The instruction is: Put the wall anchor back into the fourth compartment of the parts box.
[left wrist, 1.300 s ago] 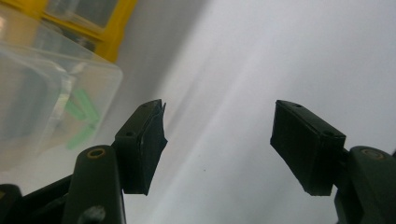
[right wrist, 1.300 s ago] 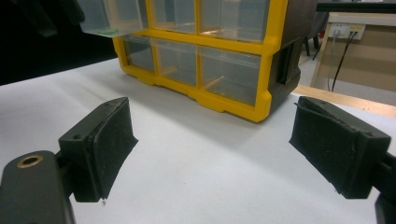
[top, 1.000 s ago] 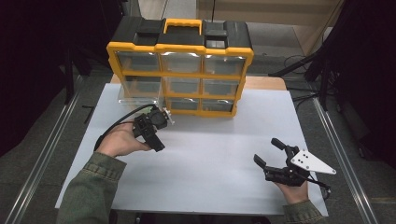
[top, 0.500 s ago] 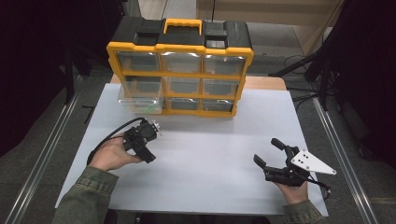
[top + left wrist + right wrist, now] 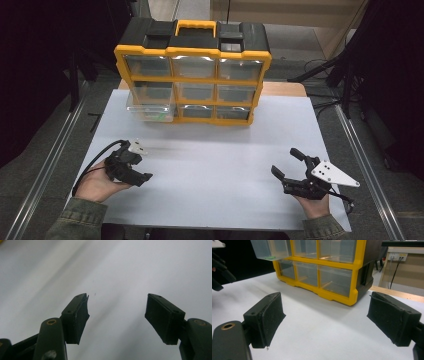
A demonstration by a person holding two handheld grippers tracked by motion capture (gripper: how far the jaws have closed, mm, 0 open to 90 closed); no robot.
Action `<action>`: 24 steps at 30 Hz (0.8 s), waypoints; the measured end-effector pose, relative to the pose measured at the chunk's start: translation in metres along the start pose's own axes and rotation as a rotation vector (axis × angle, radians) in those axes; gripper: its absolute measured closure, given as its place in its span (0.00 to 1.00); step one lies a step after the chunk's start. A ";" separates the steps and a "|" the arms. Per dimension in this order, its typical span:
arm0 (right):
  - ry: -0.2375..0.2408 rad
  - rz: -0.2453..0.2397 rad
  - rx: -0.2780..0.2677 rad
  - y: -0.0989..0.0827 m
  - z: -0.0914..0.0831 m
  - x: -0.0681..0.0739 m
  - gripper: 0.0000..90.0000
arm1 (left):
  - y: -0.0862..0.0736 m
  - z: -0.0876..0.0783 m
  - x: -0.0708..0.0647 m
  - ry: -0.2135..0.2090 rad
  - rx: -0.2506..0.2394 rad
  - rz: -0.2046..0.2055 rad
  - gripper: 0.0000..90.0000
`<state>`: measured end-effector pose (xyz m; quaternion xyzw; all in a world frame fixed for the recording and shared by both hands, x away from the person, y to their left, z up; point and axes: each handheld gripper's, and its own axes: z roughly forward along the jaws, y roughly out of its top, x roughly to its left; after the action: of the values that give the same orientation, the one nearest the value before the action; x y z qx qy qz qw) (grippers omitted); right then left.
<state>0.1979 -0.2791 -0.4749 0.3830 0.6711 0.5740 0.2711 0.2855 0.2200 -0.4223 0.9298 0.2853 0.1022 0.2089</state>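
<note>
On the white tabletop [image 5: 215, 165], at its near left corner, the left claw [image 5: 142, 177] lies low in the person's left hand [image 5: 95, 181], its jaws spread apart with nothing between them; the left gripper view confirms this, showing bare white surface between the two black pads [image 5: 80, 315]. At the near right, the right claw [image 5: 287, 165] is likewise wide open and empty, held in the right hand [image 5: 315, 205]. At the far edge stands the yellow and black organizer [image 5: 192, 75], well apart from both claws. The high view shows one clear drawer [image 5: 150, 111] at its lower left pulled partly out; the right gripper view shows something small and green [image 5: 270, 257] lying in that drawer [image 5: 270, 248]. Nothing lies between the claws and the organizer.
</note>
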 end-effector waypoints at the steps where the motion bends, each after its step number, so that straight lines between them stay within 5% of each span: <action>1: 0.002 -0.001 0.000 0.000 0.000 0.000 0.15 | -0.003 -0.002 -0.002 0.008 -0.061 0.007 0.38; 5: 0.003 0.004 0.003 0.000 0.001 0.001 0.15 | -0.013 -0.011 -0.011 0.051 -0.346 0.029 0.38; 8: 0.003 0.006 0.001 0.000 0.001 0.001 0.15 | -0.022 -0.012 -0.015 0.067 -0.576 -0.002 0.37; 11: 0.004 0.002 -0.001 0.000 0.001 0.000 0.15 | -0.029 -0.011 -0.014 0.077 -0.735 -0.055 0.36; 15: 0.002 0.003 -0.004 0.000 0.000 0.000 0.15 | -0.036 -0.012 -0.013 0.081 -0.859 -0.099 0.27; 20: 0.003 0.004 -0.004 0.000 0.000 0.000 0.15 | -0.040 -0.019 -0.020 0.158 -0.977 -0.068 0.15; 24: 0.003 0.006 -0.002 0.000 -0.001 0.001 0.15 | -0.041 -0.021 -0.020 0.184 -0.996 -0.077 0.15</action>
<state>0.1968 -0.2788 -0.4747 0.3840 0.6698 0.5760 0.2686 0.2426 0.2460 -0.4234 0.6934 0.2531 0.2996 0.6045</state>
